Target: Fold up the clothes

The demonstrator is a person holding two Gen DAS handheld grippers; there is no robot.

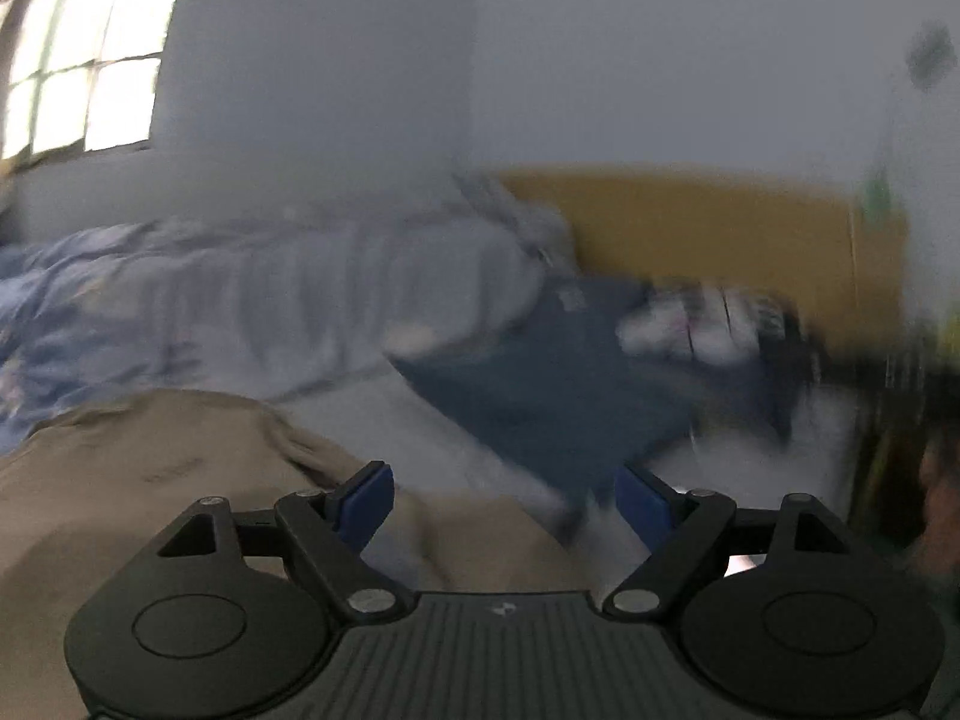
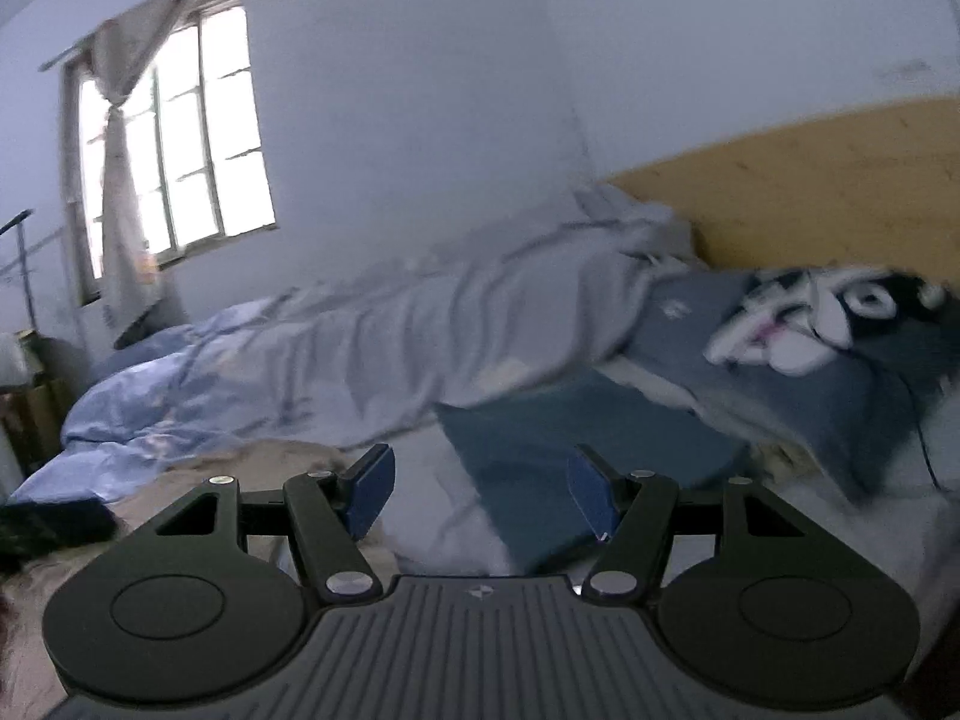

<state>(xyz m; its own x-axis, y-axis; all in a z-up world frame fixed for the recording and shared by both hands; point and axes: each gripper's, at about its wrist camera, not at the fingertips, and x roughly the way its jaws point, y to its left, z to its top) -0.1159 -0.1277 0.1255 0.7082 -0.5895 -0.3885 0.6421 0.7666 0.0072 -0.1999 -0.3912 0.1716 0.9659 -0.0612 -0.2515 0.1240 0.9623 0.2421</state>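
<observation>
A beige garment lies crumpled on the bed at the lower left of the blurred left wrist view. My left gripper hovers over its right edge, open, with nothing between its blue pads. The same beige garment shows at the lower left of the right wrist view. A folded teal cloth lies flat on the white sheet, and my right gripper stands open just above its near edge, holding nothing. That teal cloth also sits ahead of the left gripper.
A rumpled grey and light-blue duvet runs along the far side of the bed. Grey-blue pillow with a black-and-white plush toy lies by the wooden headboard. A window is at the left.
</observation>
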